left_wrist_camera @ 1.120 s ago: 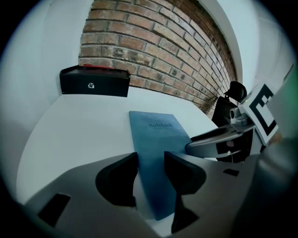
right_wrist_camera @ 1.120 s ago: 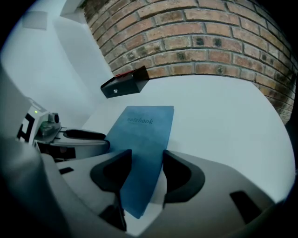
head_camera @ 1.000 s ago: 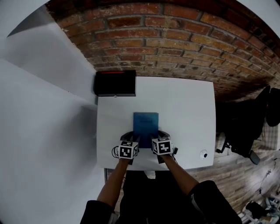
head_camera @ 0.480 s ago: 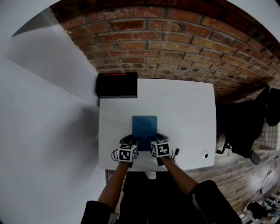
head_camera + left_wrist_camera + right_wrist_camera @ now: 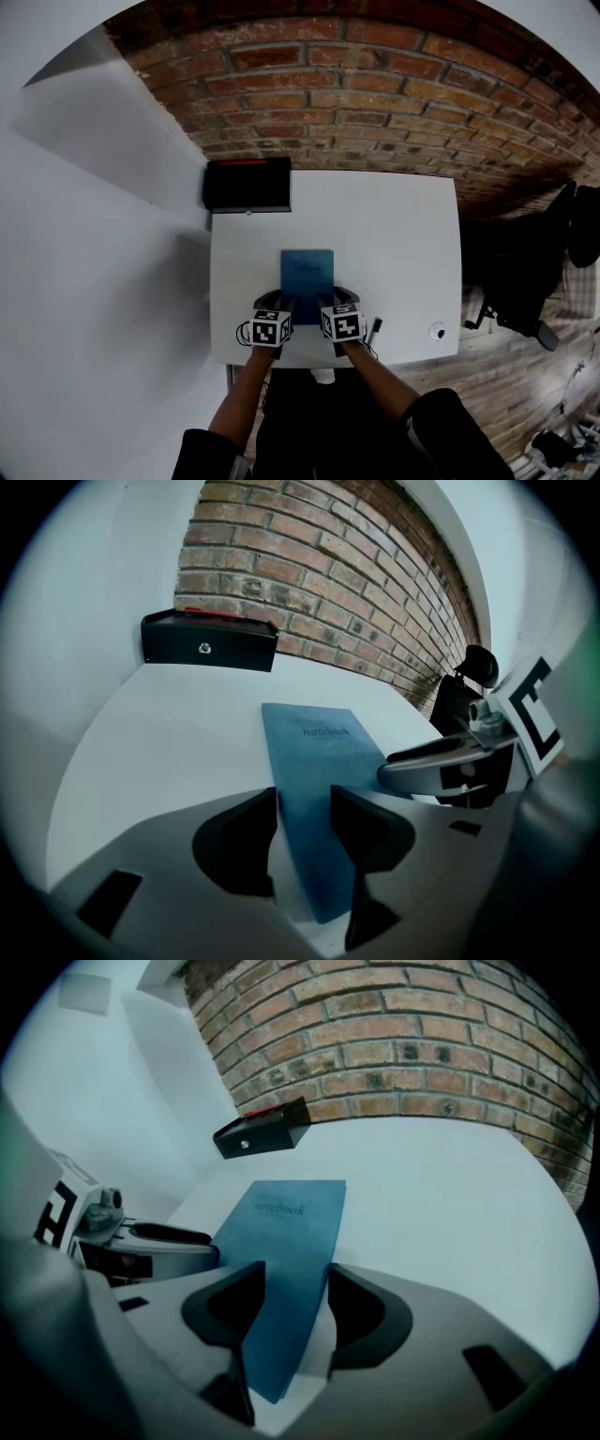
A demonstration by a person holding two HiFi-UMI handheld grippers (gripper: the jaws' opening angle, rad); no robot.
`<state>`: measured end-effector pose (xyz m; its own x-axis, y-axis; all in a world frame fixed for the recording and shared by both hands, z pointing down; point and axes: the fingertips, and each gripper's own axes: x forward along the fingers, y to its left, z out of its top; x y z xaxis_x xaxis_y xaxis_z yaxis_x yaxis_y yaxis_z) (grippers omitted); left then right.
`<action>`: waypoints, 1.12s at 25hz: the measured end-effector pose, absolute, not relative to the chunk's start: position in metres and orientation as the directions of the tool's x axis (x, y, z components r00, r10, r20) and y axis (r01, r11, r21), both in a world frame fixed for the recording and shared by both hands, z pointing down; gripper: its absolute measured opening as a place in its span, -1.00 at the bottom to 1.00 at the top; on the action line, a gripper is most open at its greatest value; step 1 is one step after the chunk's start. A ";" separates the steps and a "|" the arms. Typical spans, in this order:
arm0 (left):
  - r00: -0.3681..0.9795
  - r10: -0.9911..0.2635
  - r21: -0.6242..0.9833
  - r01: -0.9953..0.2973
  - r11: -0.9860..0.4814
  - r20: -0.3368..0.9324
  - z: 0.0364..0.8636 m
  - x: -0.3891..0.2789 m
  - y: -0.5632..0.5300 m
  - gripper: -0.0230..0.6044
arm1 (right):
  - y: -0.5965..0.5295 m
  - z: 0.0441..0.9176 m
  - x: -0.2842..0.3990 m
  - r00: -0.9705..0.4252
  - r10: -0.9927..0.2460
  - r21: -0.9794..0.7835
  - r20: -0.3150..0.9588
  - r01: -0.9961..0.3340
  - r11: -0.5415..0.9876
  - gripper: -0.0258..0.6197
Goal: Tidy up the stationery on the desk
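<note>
A blue notebook (image 5: 307, 270) lies lengthwise in the middle of the white desk (image 5: 403, 234). Both grippers are at its near end. My left gripper (image 5: 284, 303) is shut on the near left part of the notebook (image 5: 314, 752), whose cover runs between the jaws. My right gripper (image 5: 332, 301) is shut on the near right part of the notebook (image 5: 286, 1227) in the same way. Each gripper view shows the other gripper alongside. A black pen (image 5: 373, 328) lies just right of the right gripper, near the front edge.
A black box with a red strip (image 5: 247, 184) sits at the desk's far left corner against the brick wall. A small white round object (image 5: 437, 331) lies at the front right corner. A black chair (image 5: 525, 281) stands right of the desk.
Almost nothing has changed. Both grippers stay at the notebook's near end, and the whole group has drifted a little toward the desk's front edge.
</note>
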<state>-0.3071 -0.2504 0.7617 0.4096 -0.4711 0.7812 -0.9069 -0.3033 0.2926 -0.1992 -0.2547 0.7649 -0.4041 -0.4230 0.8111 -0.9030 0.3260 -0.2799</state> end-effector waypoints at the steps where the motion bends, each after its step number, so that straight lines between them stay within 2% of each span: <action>1: 0.397 -0.486 0.276 -0.912 -0.302 0.779 0.759 -0.309 -0.252 -0.33 | -0.255 0.761 -0.197 -0.405 -0.445 -0.278 0.799 -0.905 0.323 -0.23; 4: 0.350 -0.568 0.197 -0.929 -0.314 0.745 0.737 -0.311 -0.262 -0.33 | -0.259 0.744 -0.191 -0.425 -0.500 -0.292 0.754 -0.900 0.325 -0.23; 8: 0.351 -0.645 0.179 -0.931 -0.318 0.679 0.707 -0.296 -0.276 -0.39 | -0.266 0.720 -0.181 -0.471 -0.539 -0.323 0.698 -0.880 0.349 -0.27; 9: 0.349 -0.656 0.173 -0.932 -0.319 0.669 0.701 -0.291 -0.279 -0.44 | -0.269 0.713 -0.176 -0.468 -0.555 -0.311 0.687 -0.880 0.358 -0.36; 11: 0.342 -0.674 0.155 -0.934 -0.322 0.655 0.691 -0.280 -0.282 -0.57 | -0.273 0.700 -0.162 -0.445 -0.591 -0.259 0.673 -0.890 0.375 -0.71; 14: 0.325 -0.700 0.119 -0.938 -0.327 0.636 0.674 -0.264 -0.284 -0.83 | -0.273 0.685 -0.143 -0.450 -0.624 -0.230 0.638 -0.886 0.404 -0.84; 19: 0.335 -0.723 0.092 -0.931 -0.354 0.604 0.654 -0.238 -0.287 -0.87 | -0.269 0.676 -0.113 -0.445 -0.662 -0.238 0.603 -0.892 0.384 -0.85; 28: 0.423 -0.677 0.077 -0.875 -0.478 0.602 0.648 -0.206 -0.285 -0.87 | -0.246 0.667 -0.064 -0.338 -0.746 -0.294 0.573 -0.935 0.198 -0.85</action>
